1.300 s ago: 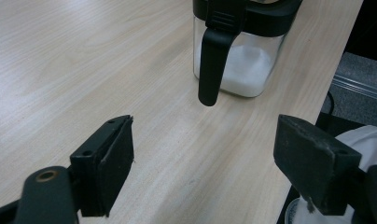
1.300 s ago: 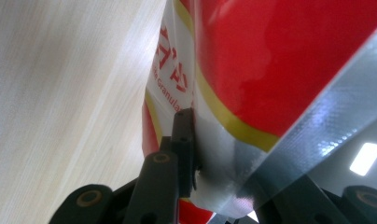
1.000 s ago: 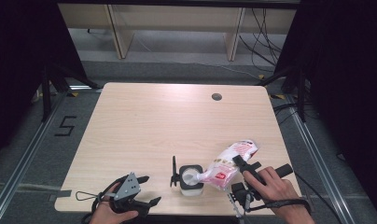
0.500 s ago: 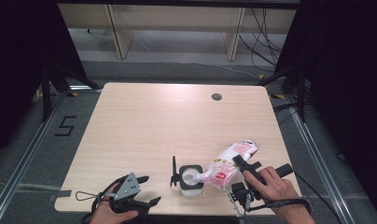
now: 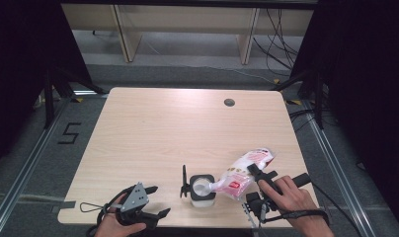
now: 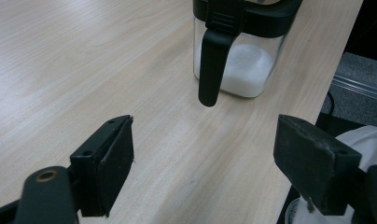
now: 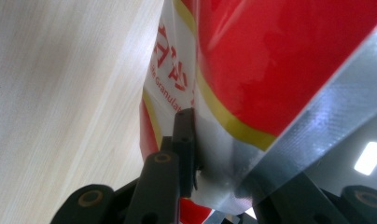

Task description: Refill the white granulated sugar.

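Observation:
A clear square jar (image 5: 202,190) with a black rim, its black lid flipped up, stands near the table's front edge and holds white granules. In the left gripper view the jar (image 6: 240,56) is ahead, with its black lid tab hanging down its side. A red and white bag (image 5: 242,173) is tilted with its open end over the jar. My right gripper (image 5: 257,174) is shut on the bag (image 7: 252,84), pinching its foil edge. My left gripper (image 5: 155,201) rests open at the front left, jaws wide apart with nothing between them.
The light wooden table (image 5: 178,128) has a small round grommet (image 5: 229,102) near its far edge. Wooden shelf legs and cables lie on the floor beyond the table. The jar stands close to the front edge (image 6: 317,70).

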The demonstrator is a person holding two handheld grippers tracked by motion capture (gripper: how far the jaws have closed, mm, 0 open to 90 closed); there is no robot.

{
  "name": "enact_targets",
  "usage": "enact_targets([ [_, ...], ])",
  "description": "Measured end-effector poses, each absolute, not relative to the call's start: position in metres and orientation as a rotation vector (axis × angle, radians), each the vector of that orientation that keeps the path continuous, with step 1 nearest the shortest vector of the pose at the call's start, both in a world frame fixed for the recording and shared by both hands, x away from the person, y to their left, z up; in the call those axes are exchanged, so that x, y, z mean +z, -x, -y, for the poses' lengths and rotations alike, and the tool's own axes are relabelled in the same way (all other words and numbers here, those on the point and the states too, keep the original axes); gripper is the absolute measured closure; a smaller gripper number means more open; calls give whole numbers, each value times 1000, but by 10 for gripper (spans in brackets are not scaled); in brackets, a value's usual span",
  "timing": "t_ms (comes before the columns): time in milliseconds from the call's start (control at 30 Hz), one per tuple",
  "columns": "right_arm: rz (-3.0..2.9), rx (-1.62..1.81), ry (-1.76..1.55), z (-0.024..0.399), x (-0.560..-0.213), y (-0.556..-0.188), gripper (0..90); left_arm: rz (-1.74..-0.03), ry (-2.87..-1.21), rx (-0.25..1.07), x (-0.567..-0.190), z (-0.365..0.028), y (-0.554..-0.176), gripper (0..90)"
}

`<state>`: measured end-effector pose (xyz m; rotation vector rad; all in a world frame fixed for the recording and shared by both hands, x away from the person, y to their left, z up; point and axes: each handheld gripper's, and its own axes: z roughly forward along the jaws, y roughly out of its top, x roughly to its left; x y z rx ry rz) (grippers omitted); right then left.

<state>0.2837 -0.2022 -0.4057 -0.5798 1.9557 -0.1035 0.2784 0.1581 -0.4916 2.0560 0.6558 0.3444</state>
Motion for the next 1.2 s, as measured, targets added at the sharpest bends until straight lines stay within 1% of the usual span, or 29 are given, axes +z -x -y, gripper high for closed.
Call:
enact_targets([
  [333,-1945,-117,567,202,-406,-282,767,-658,-2055,343,-492,-158,-278,198],
  [367,-1933,-129,610,200,-405,-283,767,-671,-2049,335,-492,-158,-278,198],
  [467,-1945,-129,563,200,-406,-281,768,-654,-2056,343,-492,-158,-278,198],
  [733,-1939,-130,568,200,-406,-281,769,-670,-2050,334,-492,-158,-278,198],
  [867,-1928,-142,606,198,-404,-282,769,-654,-2056,344,-492,-158,-278,198],
  [1200,-1939,-134,570,200,-406,-281,771,-671,-2049,334,-492,-157,-278,198],
])
